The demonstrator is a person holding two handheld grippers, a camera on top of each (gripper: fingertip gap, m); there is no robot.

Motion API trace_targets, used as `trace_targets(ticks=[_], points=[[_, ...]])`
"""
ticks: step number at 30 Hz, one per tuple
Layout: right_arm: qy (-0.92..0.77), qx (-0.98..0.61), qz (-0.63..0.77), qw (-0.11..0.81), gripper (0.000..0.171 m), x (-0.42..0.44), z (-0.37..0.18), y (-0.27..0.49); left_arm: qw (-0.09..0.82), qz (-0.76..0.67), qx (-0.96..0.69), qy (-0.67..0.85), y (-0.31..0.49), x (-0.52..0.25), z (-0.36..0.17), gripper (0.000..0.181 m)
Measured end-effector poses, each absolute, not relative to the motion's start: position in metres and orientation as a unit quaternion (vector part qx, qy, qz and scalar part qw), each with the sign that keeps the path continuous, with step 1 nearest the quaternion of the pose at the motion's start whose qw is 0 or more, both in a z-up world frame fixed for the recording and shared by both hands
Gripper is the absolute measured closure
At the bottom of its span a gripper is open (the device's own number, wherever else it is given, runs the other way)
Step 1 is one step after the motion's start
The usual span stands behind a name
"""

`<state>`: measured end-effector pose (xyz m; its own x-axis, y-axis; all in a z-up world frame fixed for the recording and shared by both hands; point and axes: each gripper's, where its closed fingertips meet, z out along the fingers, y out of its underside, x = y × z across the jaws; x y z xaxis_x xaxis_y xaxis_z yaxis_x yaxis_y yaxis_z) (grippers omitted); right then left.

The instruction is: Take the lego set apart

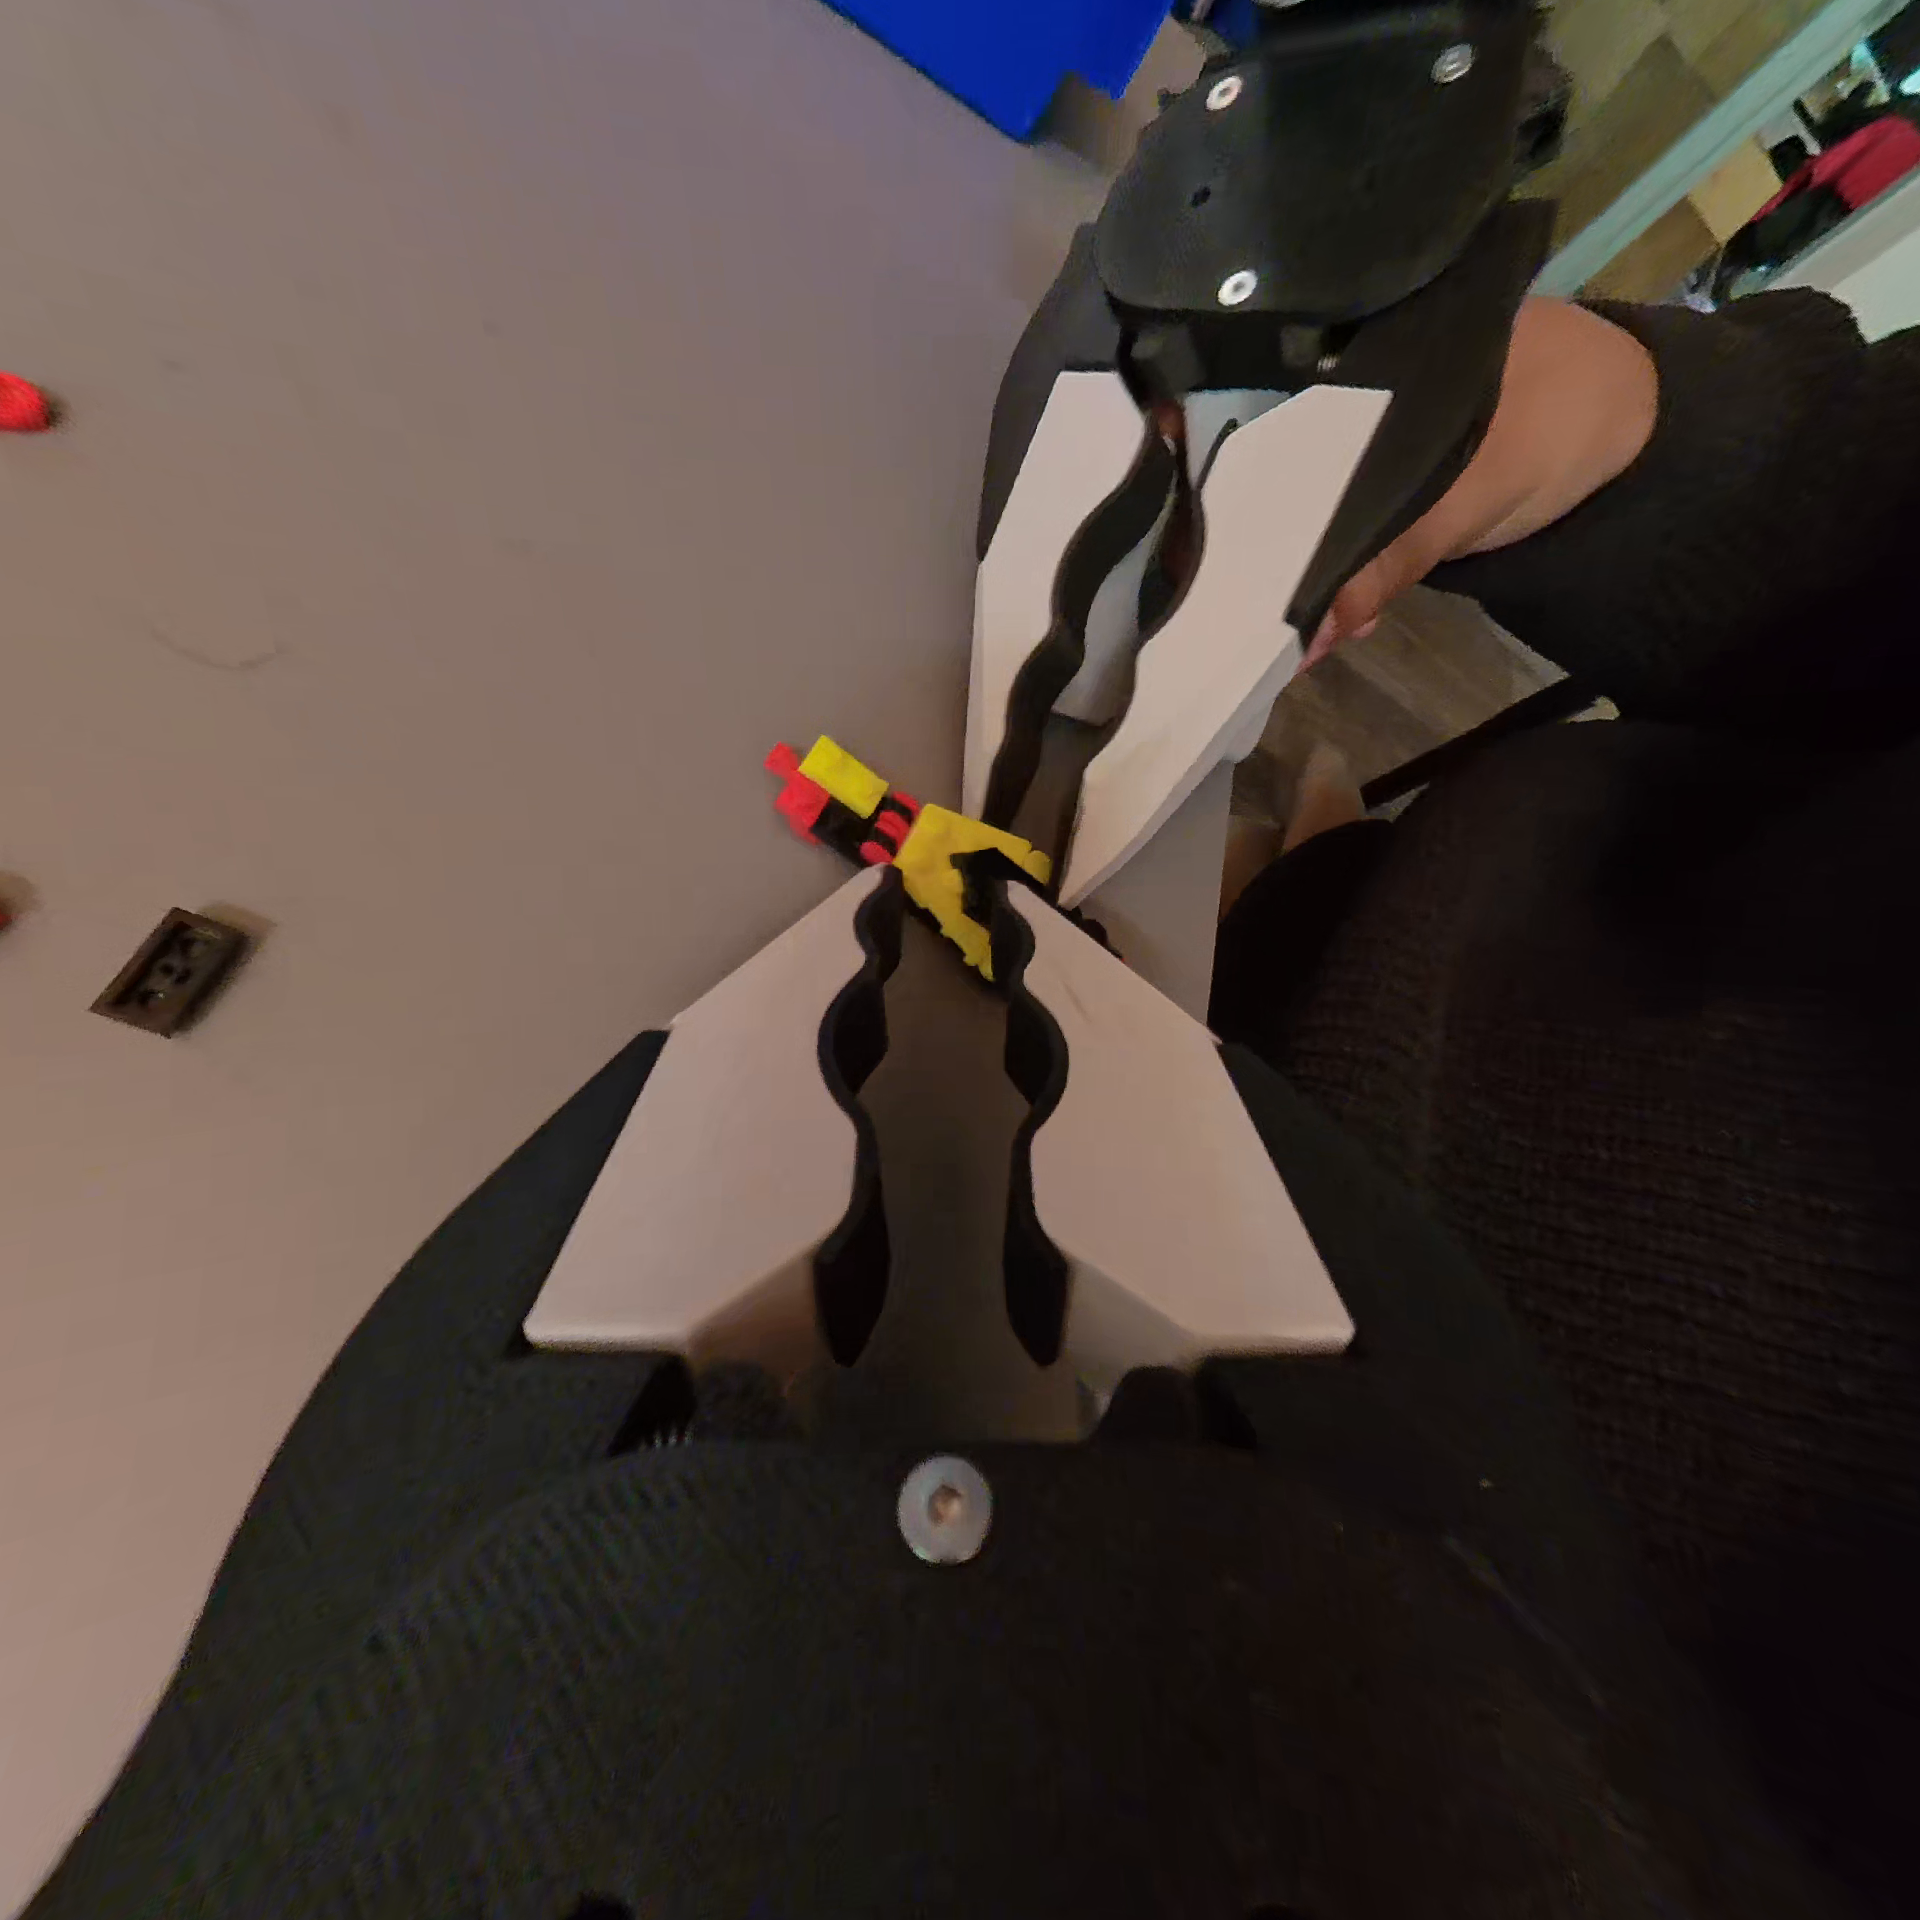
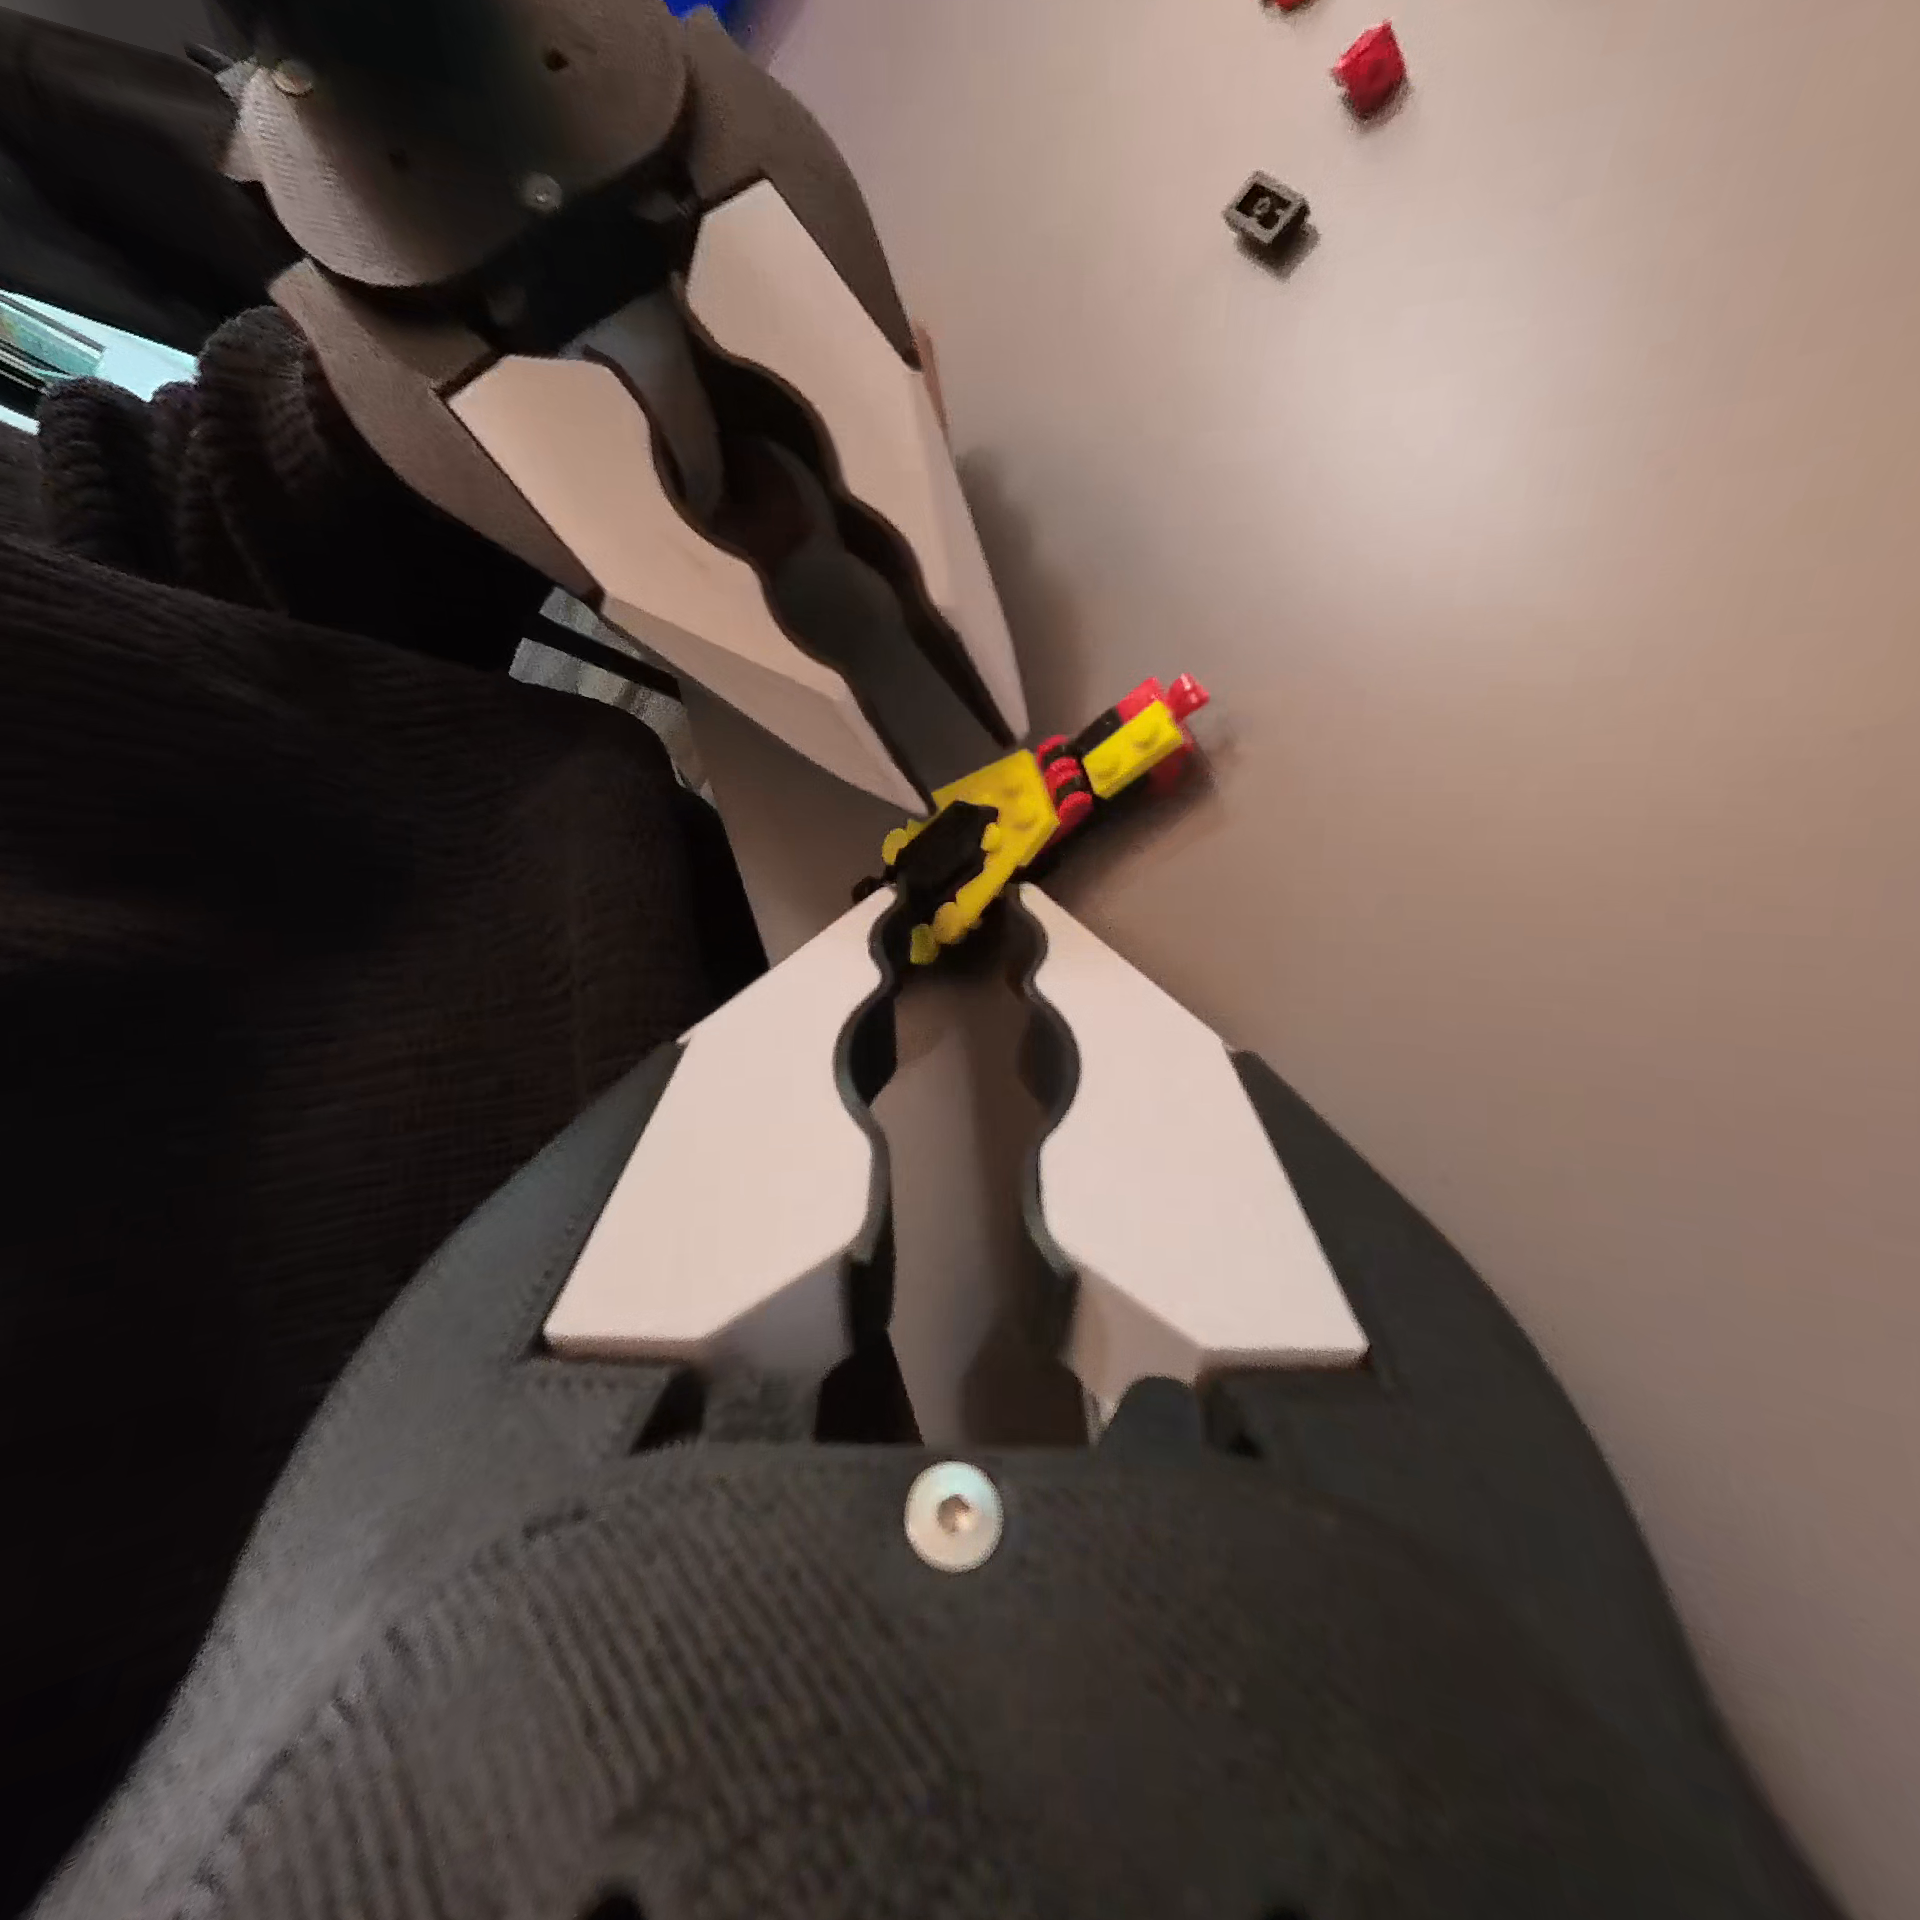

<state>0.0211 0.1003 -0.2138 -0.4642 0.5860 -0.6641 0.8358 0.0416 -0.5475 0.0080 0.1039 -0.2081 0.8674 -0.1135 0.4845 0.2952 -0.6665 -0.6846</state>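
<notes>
the lego set (image 1: 935, 852) is a small yellow, red and black build held just above the pale table (image 1: 416, 520), near the table's edge, pinched from two sides at once. the left gripper (image 1: 945, 914) is clenched on the yellow end of the build, its white fingers (image 1: 748, 1122) narrowed to the tips with the yellow plate wedged between them. the right gripper (image 1: 1023, 868) comes in from the opposite side, tips almost meeting the left ones, and grasps the same yellow part; a bare hand (image 1: 1507, 457) in a dark sleeve holds it.

in the right wrist view the right gripper (image 2: 956, 925) closes on the studded yellow plate (image 2: 997, 821) where a black piece (image 2: 945, 836) sits on top, while the left gripper (image 2: 971, 774) presses in from above it. the red and yellow far end of the set (image 2: 1132, 738) sticks out free beyond both sets of tips, over the table (image 2: 1455, 935).

loose bits lie well apart from the grasp: a dark flat plate (image 1: 171, 971) and a blurred red piece (image 1: 21, 403) in the left wrist view, a small black square piece (image 2: 1265, 216) and a red piece (image 2: 1369, 64) in the right wrist view. a blue object (image 1: 997, 52) sits at the table's far side. the person's dark knitted clothing (image 1: 1558, 1143) fills the space beside the grippers.
</notes>
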Motion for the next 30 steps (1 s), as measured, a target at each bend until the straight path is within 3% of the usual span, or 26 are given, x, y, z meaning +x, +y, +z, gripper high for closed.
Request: trace_targets(ticks=[1,7,13,21,30], points=[[0.711,0.496,-0.484,0.124,0.156,0.019,-0.211,0.100,0.405,-0.248,-0.878,-0.057,0.104,0.006,-0.208,0.164],[0.689,0.447,-0.569,0.051,0.168,0.005,-0.169,0.109,0.473,-0.324,-0.809,-0.133,0.110,-0.010,-0.174,0.139],[0.684,0.430,-0.585,0.071,0.168,0.010,-0.168,0.097,0.491,-0.426,-0.743,-0.159,0.111,-0.003,-0.148,0.175],[0.649,0.419,-0.635,0.021,0.166,-0.001,-0.142,0.112,0.531,-0.392,-0.731,-0.172,0.111,-0.017,-0.138,0.178],[0.652,0.428,-0.624,-0.055,0.143,-0.011,-0.137,0.122,0.508,-0.281,-0.810,-0.086,0.111,-0.005,-0.160,0.178]])
